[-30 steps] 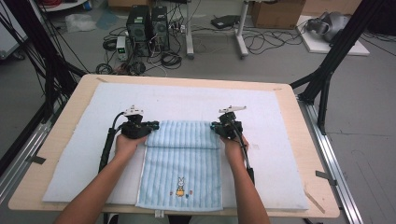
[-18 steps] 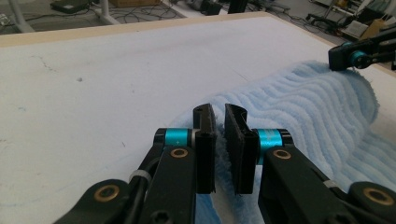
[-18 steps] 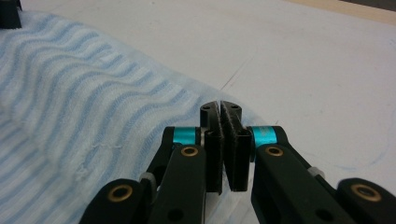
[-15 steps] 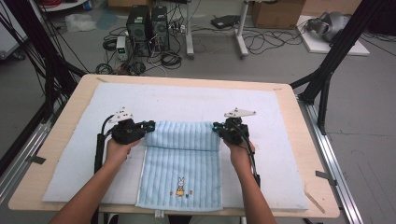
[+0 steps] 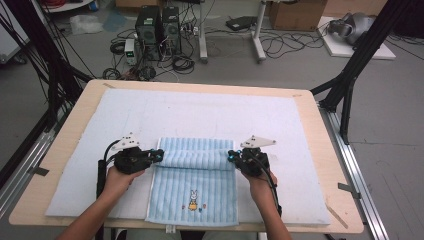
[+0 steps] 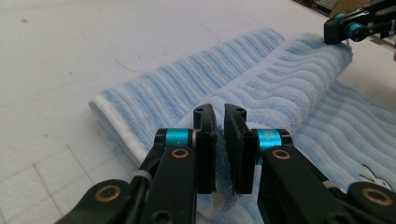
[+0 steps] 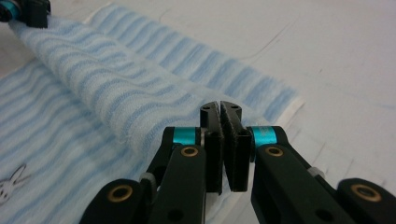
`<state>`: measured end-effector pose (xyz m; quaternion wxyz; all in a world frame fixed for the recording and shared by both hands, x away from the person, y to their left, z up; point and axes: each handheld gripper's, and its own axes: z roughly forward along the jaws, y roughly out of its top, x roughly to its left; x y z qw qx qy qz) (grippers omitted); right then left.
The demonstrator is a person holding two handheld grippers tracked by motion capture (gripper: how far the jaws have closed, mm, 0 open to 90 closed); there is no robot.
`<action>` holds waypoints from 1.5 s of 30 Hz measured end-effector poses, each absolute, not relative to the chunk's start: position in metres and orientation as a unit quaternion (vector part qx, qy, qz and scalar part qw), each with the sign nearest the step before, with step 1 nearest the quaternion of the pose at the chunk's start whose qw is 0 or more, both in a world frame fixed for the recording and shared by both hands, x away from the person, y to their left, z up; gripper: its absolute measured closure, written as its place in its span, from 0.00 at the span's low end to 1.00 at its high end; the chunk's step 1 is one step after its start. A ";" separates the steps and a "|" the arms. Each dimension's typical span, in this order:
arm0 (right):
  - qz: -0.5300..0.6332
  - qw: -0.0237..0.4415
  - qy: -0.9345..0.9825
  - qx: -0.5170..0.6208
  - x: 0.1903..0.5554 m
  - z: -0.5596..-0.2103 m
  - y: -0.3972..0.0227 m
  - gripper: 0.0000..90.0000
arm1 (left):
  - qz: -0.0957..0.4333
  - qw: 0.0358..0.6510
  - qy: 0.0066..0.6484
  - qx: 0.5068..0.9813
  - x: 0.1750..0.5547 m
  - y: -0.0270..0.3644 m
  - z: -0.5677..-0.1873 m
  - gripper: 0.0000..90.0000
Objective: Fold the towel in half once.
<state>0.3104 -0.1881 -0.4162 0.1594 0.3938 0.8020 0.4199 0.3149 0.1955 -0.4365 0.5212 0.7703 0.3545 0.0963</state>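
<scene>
At the left of the high view, the left gripper pinches the left end of the fold in the light blue striped terry towel, its pads clamped on a bunch of pile. The towel lies at the lower centre of the frame on the white padded mat that covers the pale wooden table, its far edge lifted into a soft ridge between the two tools. A small embroidered rabbit sits near the bottom hem. At the right, the right gripper nips the ridge's other end, jaws pressed tight. This cloth looks light, limp and grippy, so it should sag in the middle; matching holds at the corners, near the hem, look best.
</scene>
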 end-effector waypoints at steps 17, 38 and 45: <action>0.393 0.156 0.814 0.399 0.287 -0.426 -0.190 0.81 | 0.105 0.504 0.377 0.770 0.299 0.199 -0.444 0.63; 0.374 0.150 0.792 0.458 0.340 -0.446 -0.189 0.80 | 0.122 0.435 0.422 0.786 0.353 0.177 -0.452 0.82; 0.378 0.136 0.796 0.453 0.345 -0.445 -0.189 0.96 | 0.118 0.448 0.441 0.769 0.364 0.175 -0.450 0.93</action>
